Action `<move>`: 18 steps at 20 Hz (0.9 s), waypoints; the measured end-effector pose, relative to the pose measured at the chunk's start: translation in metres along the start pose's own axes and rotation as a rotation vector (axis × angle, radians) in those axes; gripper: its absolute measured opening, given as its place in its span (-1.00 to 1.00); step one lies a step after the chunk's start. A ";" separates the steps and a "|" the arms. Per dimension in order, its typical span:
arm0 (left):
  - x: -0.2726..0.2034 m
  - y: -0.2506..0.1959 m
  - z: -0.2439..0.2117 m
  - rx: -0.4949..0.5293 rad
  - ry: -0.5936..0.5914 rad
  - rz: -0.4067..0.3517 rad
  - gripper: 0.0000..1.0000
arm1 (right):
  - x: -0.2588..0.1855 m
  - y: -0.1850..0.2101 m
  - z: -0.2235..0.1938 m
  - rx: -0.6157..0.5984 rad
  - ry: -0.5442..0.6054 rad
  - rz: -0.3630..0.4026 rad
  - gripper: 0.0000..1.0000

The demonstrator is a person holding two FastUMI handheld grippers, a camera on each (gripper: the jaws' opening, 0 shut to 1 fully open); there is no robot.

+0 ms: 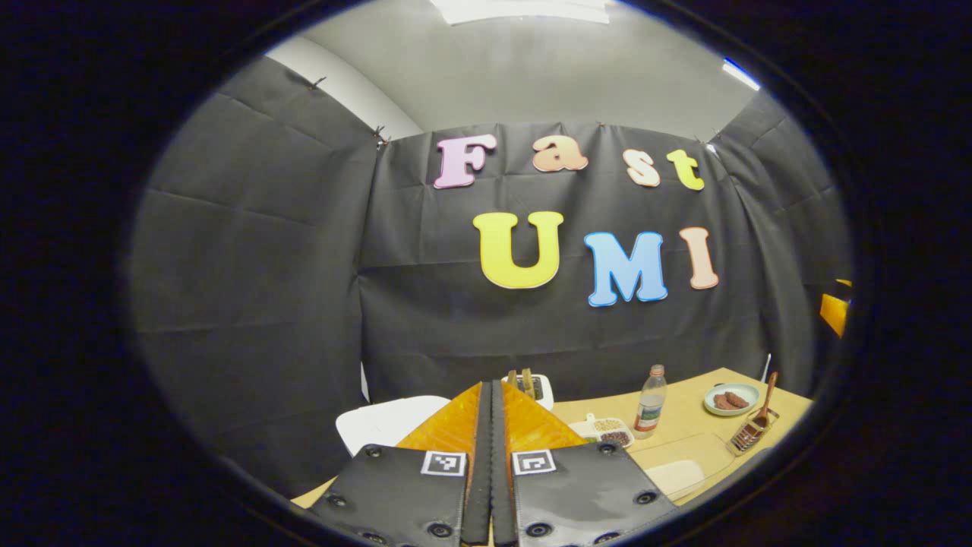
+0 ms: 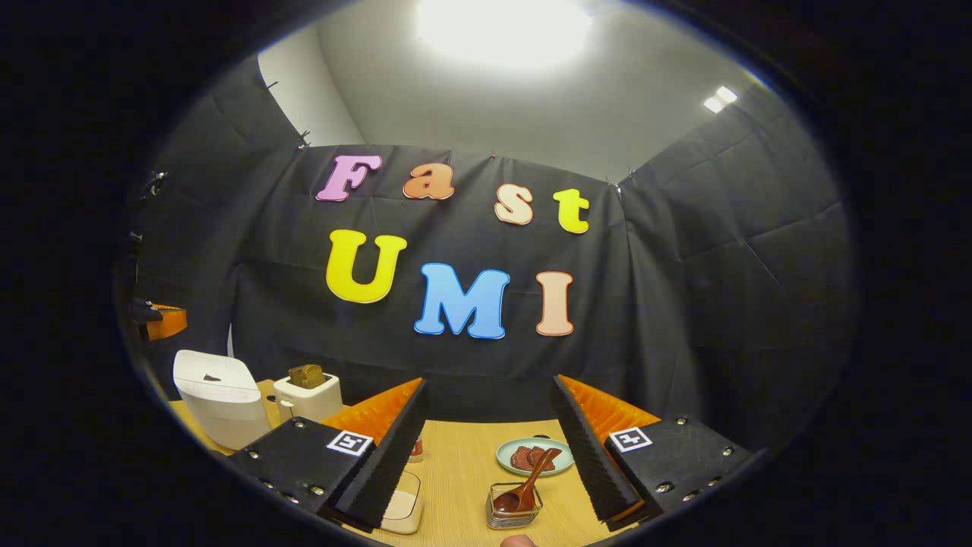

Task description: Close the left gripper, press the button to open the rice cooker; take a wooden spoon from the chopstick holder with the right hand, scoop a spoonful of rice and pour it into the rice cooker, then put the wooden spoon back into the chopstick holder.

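Left gripper [image 1: 490,410] with its two fingers pressed flat together along a serrated seam, nothing between them, raised above the near edge of the wooden table [image 1: 687,414]. Right gripper [image 2: 490,425] with fingers spread wide and empty, held over the table's middle; open tabletop lies between its tips.

Right gripper view: white, rounded rice cooker [image 2: 220,399], lid down, at the far left edge; just beside it a white toaster [image 2: 307,395] holding a brown slice. Wire-mesh chopstick holder [image 2: 514,507] stands near the front edge, between the spread fingers, with the wooden spoon [image 2: 528,486] leaning in it, bowl down, handle tilted toward a pale green plate [image 2: 510,454] of reddish-brown pieces behind. A clear container [image 2: 402,505] of pale contents, possibly rice, sits beside the left-hand finger.

Left gripper view: part of the white rice cooker [image 1: 387,425] to the left of the fingers; to the right, a divided dish [image 1: 607,431] of grains, an upright clear bottle [image 1: 651,403], the plate [image 1: 730,399], and the chopstick holder [image 1: 752,434] with spoon [image 1: 765,403] near the table's right edge
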State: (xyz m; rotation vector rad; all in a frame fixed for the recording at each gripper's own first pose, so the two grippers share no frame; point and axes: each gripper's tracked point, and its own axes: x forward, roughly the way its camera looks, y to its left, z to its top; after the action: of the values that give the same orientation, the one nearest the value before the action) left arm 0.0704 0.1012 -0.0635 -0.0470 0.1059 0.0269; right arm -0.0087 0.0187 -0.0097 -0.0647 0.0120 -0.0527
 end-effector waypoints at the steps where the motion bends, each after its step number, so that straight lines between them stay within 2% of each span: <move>1: 0.008 0.006 -0.005 -0.007 0.011 0.000 -0.83 | -0.001 0.000 -0.004 -0.002 0.009 -0.009 0.94; 9: 0.060 0.045 -0.065 -0.080 0.135 0.000 -0.83 | -0.008 -0.002 -0.022 -0.027 0.070 -0.084 0.94; 18: 0.079 0.048 -0.132 -0.080 0.270 -0.023 -0.83 | -0.014 -0.006 -0.012 -0.062 0.053 -0.125 0.94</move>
State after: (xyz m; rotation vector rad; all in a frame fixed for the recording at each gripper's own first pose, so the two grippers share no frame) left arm 0.1333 0.1444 -0.2049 -0.1314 0.3745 0.0014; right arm -0.0231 0.0127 -0.0209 -0.1262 0.0625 -0.1792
